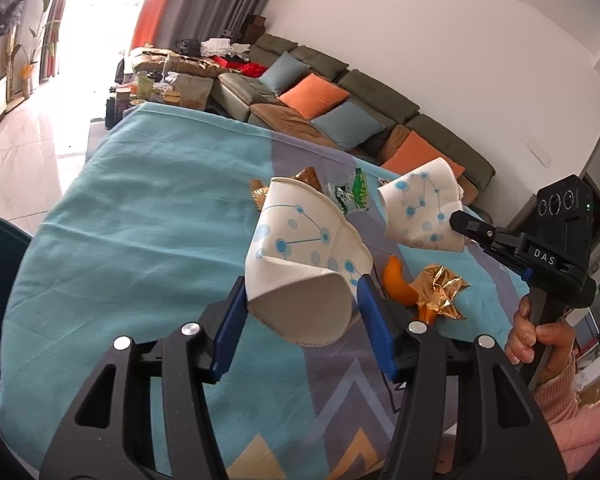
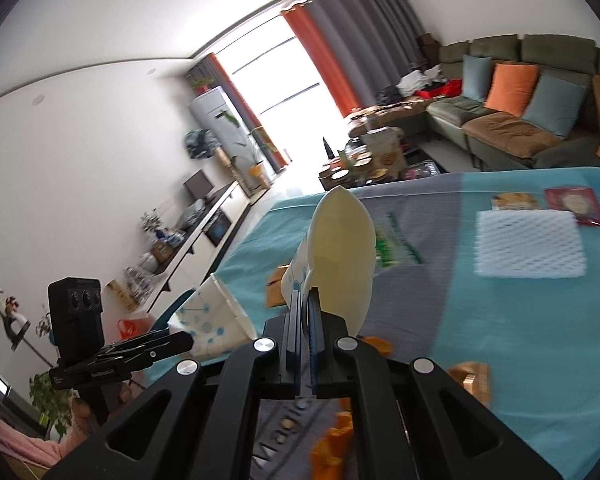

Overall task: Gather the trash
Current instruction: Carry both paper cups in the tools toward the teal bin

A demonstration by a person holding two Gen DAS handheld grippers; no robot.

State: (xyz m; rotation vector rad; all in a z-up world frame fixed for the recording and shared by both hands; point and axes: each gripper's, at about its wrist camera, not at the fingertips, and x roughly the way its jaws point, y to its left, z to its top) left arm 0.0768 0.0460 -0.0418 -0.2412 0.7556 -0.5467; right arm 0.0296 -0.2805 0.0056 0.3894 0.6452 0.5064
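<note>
**Two crushed paper cups held above the table**

Above the table with the blue-green cloth (image 1: 132,184), each gripper holds one crushed paper cup in the air. The left gripper (image 1: 302,300) has its jaws about half apart, and the blue pads press on both sides of a white cup with blue dots (image 1: 300,256); the cup's mouth is squeezed flat and points toward the camera. The right gripper (image 2: 305,304) has its jaws fully closed on the thin wall of the second cup (image 2: 340,248), which stands up from the fingertips with its cream inside visible. In the left view this second cup hangs to the right of the first one, apart from it.

On the cloth under the cups lie an orange peel (image 1: 398,282), a crumpled gold wrapper (image 1: 444,288) just beside it, and a green and white wrapper (image 1: 354,192) farther back. A white foam net (image 2: 528,244) lies flat on the far side. A hand (image 1: 534,340) in a pink sleeve grips the right handle.
</note>
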